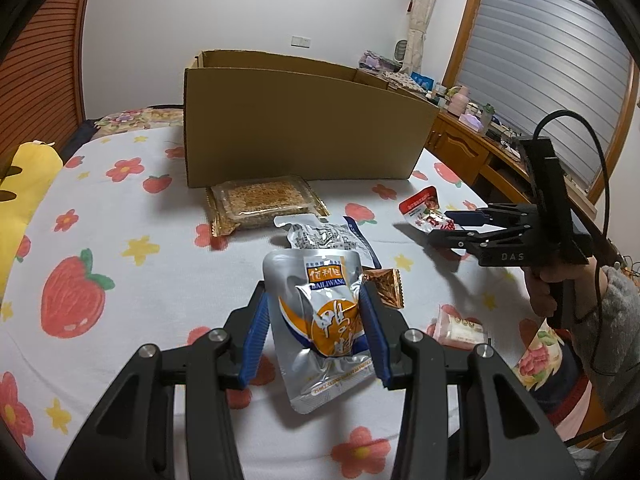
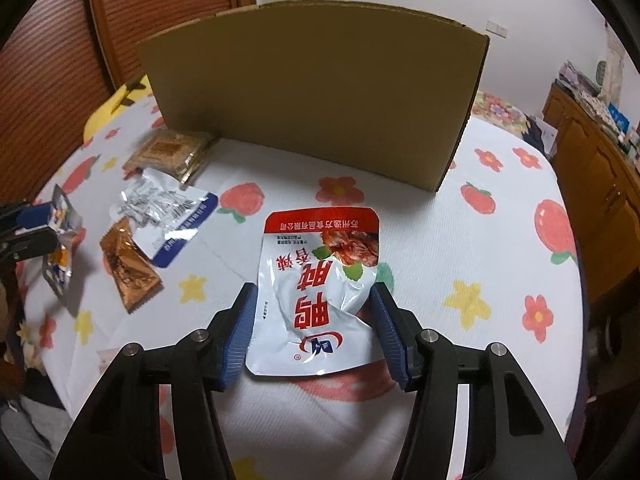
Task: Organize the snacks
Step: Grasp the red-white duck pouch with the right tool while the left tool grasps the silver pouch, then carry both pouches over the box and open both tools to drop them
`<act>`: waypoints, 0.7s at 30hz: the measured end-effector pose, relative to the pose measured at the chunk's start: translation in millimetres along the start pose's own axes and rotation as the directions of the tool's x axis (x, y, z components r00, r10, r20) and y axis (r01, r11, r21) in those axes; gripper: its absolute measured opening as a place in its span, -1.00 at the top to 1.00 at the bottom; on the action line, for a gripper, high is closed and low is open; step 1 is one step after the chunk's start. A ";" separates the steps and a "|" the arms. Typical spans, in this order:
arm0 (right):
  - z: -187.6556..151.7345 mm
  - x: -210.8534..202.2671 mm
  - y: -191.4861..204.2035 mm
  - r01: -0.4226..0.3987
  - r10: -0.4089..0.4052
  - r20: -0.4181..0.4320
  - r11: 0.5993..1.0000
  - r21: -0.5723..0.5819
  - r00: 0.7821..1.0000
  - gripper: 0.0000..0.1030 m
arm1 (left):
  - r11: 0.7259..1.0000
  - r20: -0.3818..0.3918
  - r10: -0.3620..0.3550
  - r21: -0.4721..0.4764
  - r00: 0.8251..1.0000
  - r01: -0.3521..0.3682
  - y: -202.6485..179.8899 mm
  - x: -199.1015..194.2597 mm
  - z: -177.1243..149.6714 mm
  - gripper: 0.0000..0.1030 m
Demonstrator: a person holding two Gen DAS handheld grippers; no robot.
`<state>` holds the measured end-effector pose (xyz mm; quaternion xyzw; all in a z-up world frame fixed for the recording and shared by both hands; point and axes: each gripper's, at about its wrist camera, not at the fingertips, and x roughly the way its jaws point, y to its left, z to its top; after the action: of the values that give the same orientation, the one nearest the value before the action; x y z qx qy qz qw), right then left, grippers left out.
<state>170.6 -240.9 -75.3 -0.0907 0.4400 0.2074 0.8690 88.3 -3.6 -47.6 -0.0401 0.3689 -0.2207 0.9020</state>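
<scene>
My left gripper (image 1: 314, 292) is shut on a silver and orange snack pouch (image 1: 320, 328) and holds it above the bed; it also shows at the left edge of the right wrist view (image 2: 60, 248). My right gripper (image 2: 314, 300) is shut on a white and red snack pouch (image 2: 316, 288), also seen in the left wrist view (image 1: 426, 212). A tall open cardboard box (image 1: 300, 120) stands on the bed behind the snacks. A clear tray pack of brown snacks (image 1: 264, 200), a silver and blue pouch (image 1: 328, 238) and a small orange packet (image 1: 386, 286) lie on the sheet.
The bed has a white sheet with strawberries and flowers (image 1: 120, 240). A small pink packet (image 1: 460, 328) lies near the right edge. A yellow pillow (image 1: 24, 184) is at the left. A wooden desk with clutter (image 1: 480, 128) stands beyond the bed under a window.
</scene>
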 end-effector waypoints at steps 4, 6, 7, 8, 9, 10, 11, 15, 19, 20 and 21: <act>-0.4 -7.0 -2.1 -0.013 0.013 0.026 1.000 0.020 1.000 -0.12 | 1.000 0.001 0.000 0.000 1.000 0.000 0.7 0.4 0.6 0.17; 0.2 -11.5 -3.1 -0.019 0.018 0.041 0.999 0.030 0.999 -0.12 | 1.000 0.004 0.002 -0.001 1.000 -0.002 1.2 0.1 1.9 0.17; 0.7 -14.3 -3.5 -0.020 0.018 0.049 0.999 0.033 0.999 -0.12 | 1.000 0.006 0.002 0.000 1.000 -0.002 1.2 -0.3 2.9 0.17; 1.2 -17.0 -3.9 -0.021 0.019 0.057 0.999 0.036 0.998 -0.12 | 1.000 0.012 0.004 0.003 1.000 -0.004 1.3 -1.1 5.5 0.17; 2.0 -20.3 -4.2 -0.021 0.019 0.066 0.999 0.038 0.998 -0.13 | 1.000 0.017 0.006 0.005 1.000 -0.006 1.1 -2.0 7.6 0.17; 3.1 -23.7 -4.2 -0.021 0.018 0.075 0.999 0.039 0.997 -0.13 | 1.000 0.024 0.008 0.007 1.000 -0.008 1.2 -3.0 10.0 0.17; 4.1 -26.0 -4.0 -0.022 0.019 0.081 0.999 0.040 0.997 -0.13 | 1.000 0.034 0.011 0.009 0.999 -0.011 1.9 -4.8 14.5 0.17; 10.2 -40.1 -3.5 -0.021 0.017 0.119 0.999 0.039 0.993 -0.13 | 1.000 0.066 0.022 0.014 0.998 -0.023 5.0 -9.3 28.8 0.17; 19.2 -54.4 -0.4 -0.012 0.008 0.155 1.000 0.026 0.988 -0.14 | 0.999 0.101 0.036 0.034 0.994 -0.040 7.7 -12.7 48.1 0.17; 23.0 -59.2 0.8 -0.011 0.007 0.167 1.000 0.020 0.986 -0.14 | 0.998 0.112 0.039 0.037 0.993 -0.043 8.9 -13.6 53.9 0.17; 25.7 -62.8 1.3 -0.011 0.008 0.176 1.000 0.016 0.984 -0.14 | 0.998 0.123 0.039 0.040 0.992 -0.044 10.2 -14.1 61.1 0.17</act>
<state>155.6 -248.6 -9.5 -0.0628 0.3634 0.2150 0.9043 125.0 6.0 3.4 -0.0268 0.3089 -0.2068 0.9279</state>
